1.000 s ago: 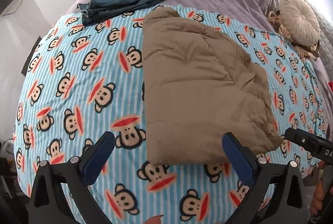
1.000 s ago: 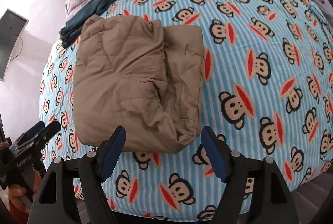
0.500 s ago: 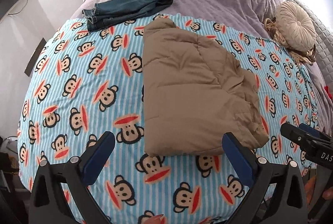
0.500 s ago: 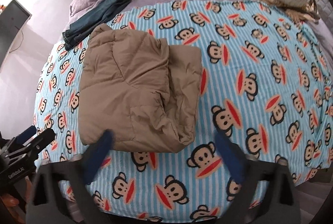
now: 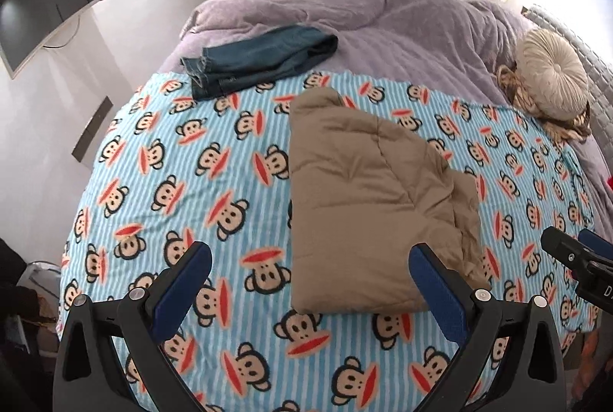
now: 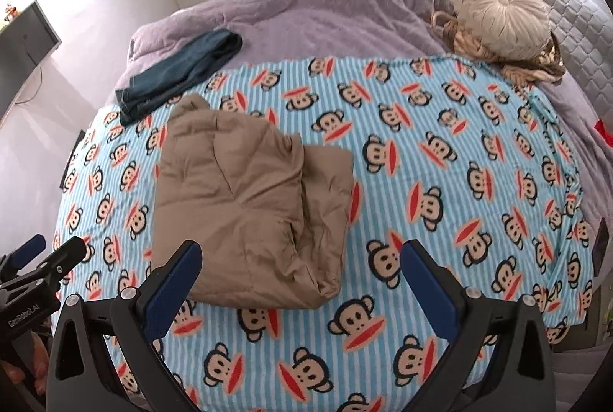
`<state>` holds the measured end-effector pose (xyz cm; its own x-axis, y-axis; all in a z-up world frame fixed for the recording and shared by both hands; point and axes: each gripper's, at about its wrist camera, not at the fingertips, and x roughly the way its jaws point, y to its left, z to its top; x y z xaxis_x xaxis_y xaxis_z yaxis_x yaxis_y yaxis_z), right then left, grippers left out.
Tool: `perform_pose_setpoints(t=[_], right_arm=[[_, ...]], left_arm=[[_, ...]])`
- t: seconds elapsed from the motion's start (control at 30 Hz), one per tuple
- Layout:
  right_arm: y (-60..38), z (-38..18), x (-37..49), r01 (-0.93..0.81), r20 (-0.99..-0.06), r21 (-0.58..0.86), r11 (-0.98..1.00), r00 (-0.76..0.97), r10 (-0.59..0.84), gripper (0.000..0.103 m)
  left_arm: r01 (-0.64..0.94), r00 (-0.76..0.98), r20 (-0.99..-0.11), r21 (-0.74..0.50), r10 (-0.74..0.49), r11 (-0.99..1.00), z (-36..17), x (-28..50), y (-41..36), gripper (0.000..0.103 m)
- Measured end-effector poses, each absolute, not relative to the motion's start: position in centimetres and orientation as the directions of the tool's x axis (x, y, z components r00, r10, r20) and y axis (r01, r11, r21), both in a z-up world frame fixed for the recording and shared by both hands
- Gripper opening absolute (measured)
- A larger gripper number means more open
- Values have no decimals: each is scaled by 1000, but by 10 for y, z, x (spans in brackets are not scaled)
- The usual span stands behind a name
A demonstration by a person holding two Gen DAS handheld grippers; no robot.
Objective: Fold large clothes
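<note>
A tan quilted garment (image 5: 367,205) (image 6: 249,205) lies folded into a thick rectangle on the blue monkey-print blanket (image 5: 184,159) (image 6: 440,182). My left gripper (image 5: 308,278) hangs open above the blanket, its blue pads (image 5: 184,285) wide apart, nothing between them; the garment's near edge lies below its right pad. My right gripper (image 6: 300,278) is also open and empty, raised over the garment's near right corner. Each gripper shows at the other view's edge: the right one (image 5: 578,255), the left one (image 6: 42,266).
Folded dark jeans (image 5: 260,59) (image 6: 180,75) lie at the blanket's far edge on a purple cover (image 5: 383,29). A round cream cushion (image 5: 551,75) (image 6: 502,17) sits on woven cord at the far right. A wall screen (image 5: 49,2) hangs left; doors stand behind.
Both grippers have risen and pulled back from the folded garment, so more of the bed and room shows. The right gripper's jaws spread wider and left the garment's near edge.
</note>
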<state>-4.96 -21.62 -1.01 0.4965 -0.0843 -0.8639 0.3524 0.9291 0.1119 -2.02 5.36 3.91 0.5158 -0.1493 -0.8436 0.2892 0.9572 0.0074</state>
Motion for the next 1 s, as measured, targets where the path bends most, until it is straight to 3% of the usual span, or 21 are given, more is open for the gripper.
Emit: perform_pose_setpoints(t=[1.0], right_arm=[[-208,0,-50,350,-852,91,932,512,-109,103]], left_arm=[[261,539,-833,26,-123,965,49,-27,61,103]])
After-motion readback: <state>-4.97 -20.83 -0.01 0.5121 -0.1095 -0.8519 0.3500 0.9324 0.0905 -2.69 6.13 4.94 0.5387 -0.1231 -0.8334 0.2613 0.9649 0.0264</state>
